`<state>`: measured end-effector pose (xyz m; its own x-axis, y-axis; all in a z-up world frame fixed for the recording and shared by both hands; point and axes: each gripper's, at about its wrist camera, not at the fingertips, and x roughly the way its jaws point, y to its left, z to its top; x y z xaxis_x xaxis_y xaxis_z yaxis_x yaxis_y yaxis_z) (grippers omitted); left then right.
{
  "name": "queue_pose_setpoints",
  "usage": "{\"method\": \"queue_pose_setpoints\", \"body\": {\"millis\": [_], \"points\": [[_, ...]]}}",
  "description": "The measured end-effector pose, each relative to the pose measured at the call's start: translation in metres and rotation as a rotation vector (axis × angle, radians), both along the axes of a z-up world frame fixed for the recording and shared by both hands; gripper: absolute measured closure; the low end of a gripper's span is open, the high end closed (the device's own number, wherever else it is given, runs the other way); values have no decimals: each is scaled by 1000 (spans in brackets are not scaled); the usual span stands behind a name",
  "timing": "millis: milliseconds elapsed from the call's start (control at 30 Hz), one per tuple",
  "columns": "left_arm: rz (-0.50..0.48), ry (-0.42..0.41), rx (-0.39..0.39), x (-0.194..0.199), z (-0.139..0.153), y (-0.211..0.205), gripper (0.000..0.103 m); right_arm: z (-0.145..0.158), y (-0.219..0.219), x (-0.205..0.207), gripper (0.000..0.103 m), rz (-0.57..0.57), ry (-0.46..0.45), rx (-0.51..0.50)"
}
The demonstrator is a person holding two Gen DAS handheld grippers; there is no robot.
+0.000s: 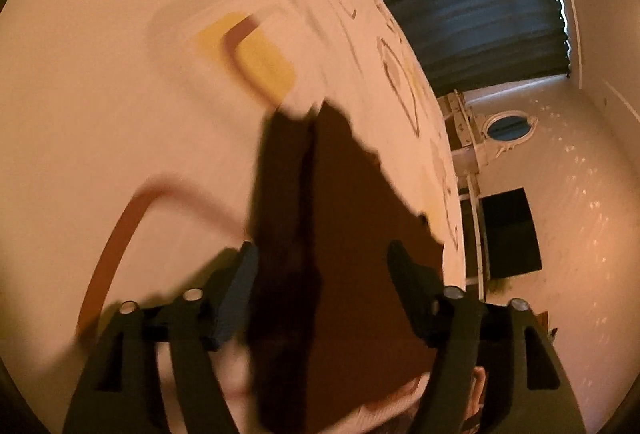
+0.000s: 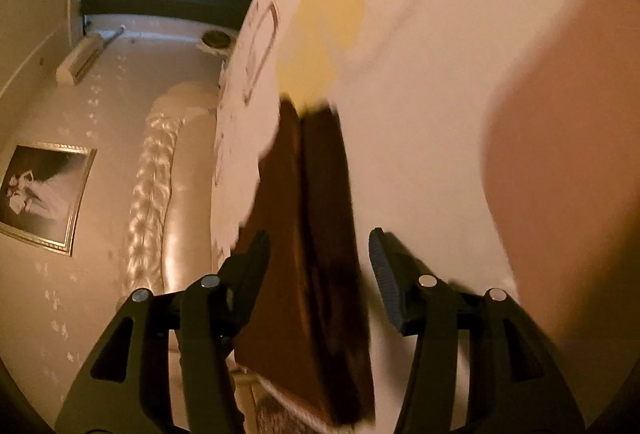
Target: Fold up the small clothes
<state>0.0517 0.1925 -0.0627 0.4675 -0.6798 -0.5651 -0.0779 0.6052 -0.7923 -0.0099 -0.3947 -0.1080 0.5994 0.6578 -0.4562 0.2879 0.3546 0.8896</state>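
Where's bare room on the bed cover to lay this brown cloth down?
Left wrist view: a bare pale patch of bedspread lies left of the brown garment, between the yellow block and the brown curved stripe. Right wrist view: plain sheet right of the garment. It is crowded between both grippers' fingers, where the cloth hangs.

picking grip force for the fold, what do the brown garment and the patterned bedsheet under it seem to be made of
Brown garment: looks like soft matte woven or knit cloth; it hangs limp with a ragged, wavy edge and a dark crease, though blur hides the weave.
Patterned bedsheet: seems smooth cream printed fabric, probably cotton-like; flat, no shine, yellow and brown shapes printed on it.
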Motion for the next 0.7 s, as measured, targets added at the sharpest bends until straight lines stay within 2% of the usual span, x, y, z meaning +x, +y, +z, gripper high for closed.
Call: {"method": "queue_pose_setpoints", "body": {"millis": [100,300,367,400,433,600,700], "points": [[-10,27,-21,-34,-8,1,31,1,16,-21,52,56,12,0],[-19,29,-21,-54,-10,-13,25,7,51,-33,53,168,12,-95],[-14,24,-3,-57,-6,-17,23,7,57,-33,64,193,24,-117],[-13,25,1,-58,-5,-18,22,7,63,-36,85,208,33,-132],[-12,28,7,-57,-4,-19,22,6,67,-36,92,233,40,-142],[-13,54,-2,-54,-3,-21,22,2,67,-61,94,226,25,-139],[-40,44,21,-58,-3,-20,22,-1,64,-70,94,218,14,-137]]}}
